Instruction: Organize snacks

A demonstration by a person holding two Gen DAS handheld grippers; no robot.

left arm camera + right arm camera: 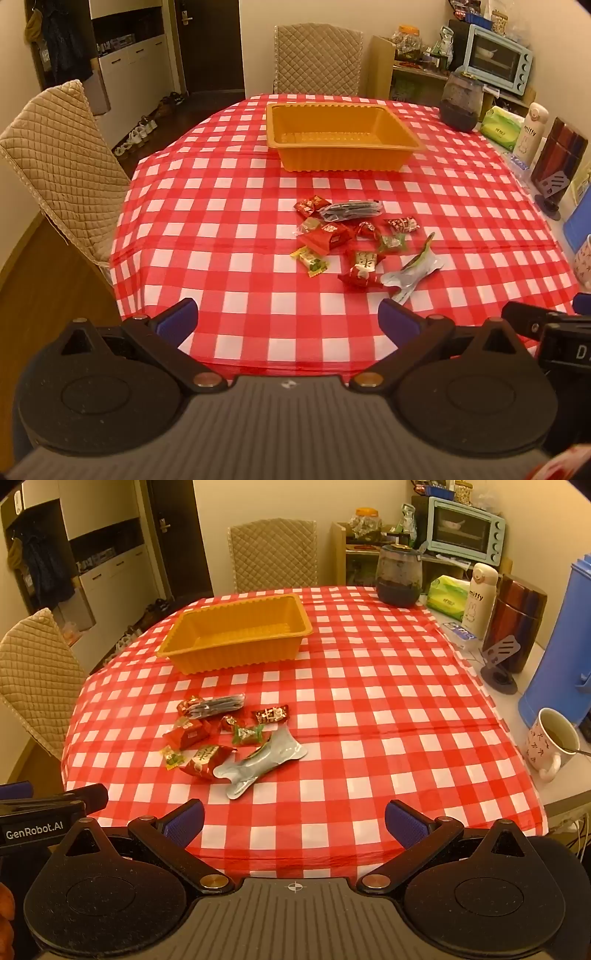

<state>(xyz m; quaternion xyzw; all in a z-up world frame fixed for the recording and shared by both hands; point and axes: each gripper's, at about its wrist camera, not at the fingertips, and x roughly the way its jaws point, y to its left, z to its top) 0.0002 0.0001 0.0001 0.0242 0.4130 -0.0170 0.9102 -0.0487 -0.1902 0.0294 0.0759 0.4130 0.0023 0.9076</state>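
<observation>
A pile of wrapped snacks [354, 240] lies mid-table on the red checked cloth; it also shows in the right wrist view [229, 738]. It holds red packets, green candies, a dark packet [351, 210] and a silver pouch [413, 271], also seen from the right [258, 768]. An empty orange tray [295, 110] stands beyond the pile, also in the right wrist view [236, 657]. My left gripper [288, 319] is open and empty above the table's near edge. My right gripper [293, 821] is open and empty, beside the left one.
Two quilted chairs [62, 166] [317, 59] stand at the left and far sides. A dark jar [399, 574], tissue pack [445, 596], white flask [480, 598], brown canister [517, 616], blue container [557, 646] and a full mug [552, 742] line the right edge.
</observation>
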